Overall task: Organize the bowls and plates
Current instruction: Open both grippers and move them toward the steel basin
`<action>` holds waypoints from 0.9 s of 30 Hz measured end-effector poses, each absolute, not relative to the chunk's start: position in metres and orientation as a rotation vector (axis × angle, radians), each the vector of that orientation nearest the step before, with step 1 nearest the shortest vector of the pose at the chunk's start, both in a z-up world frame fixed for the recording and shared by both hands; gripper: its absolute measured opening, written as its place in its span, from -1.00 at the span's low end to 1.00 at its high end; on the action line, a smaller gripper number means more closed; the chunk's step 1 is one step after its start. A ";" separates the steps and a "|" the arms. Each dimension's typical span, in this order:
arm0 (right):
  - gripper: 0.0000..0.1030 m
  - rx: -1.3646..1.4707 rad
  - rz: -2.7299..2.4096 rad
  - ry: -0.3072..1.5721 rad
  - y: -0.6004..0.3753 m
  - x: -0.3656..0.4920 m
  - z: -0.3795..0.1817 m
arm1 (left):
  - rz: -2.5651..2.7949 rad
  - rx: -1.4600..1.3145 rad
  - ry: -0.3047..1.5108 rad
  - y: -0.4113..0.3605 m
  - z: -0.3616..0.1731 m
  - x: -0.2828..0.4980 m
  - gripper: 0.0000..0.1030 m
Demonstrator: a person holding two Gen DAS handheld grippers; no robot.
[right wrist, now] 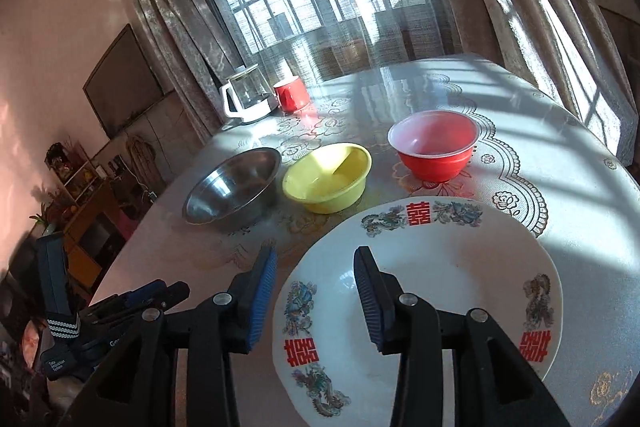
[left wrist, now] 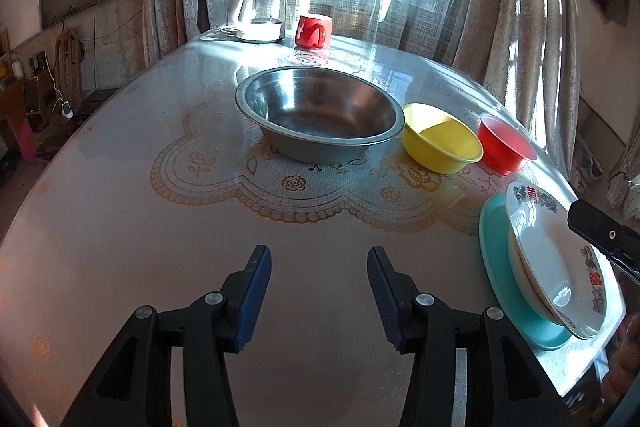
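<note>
- Left gripper (left wrist: 318, 293): jaws apart, nothing between them, over bare table (left wrist: 120, 227).
- Right gripper (right wrist: 316, 295): jaws apart, straddling the dragon-pattern plate (right wrist: 460, 259) rim; contact unclear.
- Plate stack sits on teal plate (left wrist: 496, 267) near the table's right edge.
- Steel bowl (left wrist: 320, 111), yellow bowl (left wrist: 440, 139), red bowl (left wrist: 504, 145): one row, mid-table.

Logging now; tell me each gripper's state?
Left gripper: open, holding nothing.
Right gripper: open over the plate, holding nothing.
</note>
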State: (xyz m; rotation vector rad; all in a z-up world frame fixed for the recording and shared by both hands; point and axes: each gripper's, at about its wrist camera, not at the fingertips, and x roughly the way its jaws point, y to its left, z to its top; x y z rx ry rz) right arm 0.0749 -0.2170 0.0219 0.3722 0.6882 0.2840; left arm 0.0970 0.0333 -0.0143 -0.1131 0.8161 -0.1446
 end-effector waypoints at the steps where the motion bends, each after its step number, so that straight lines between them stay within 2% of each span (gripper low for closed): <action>1: -0.19 0.372 0.306 0.701 -0.210 0.078 0.021 | -0.135 -0.119 0.818 0.037 -0.015 0.098 0.00; 17: -0.19 0.408 0.479 0.861 -0.141 0.138 0.009 | -0.091 -0.257 0.917 0.094 -0.032 0.134 0.03; 20: -0.19 0.461 0.472 0.873 -0.138 0.152 0.008 | -0.088 -0.287 0.901 0.106 -0.028 0.142 0.12; 27: -0.19 0.644 0.404 0.918 -0.139 0.190 0.000 | -0.106 -0.338 0.842 0.122 -0.010 0.168 0.13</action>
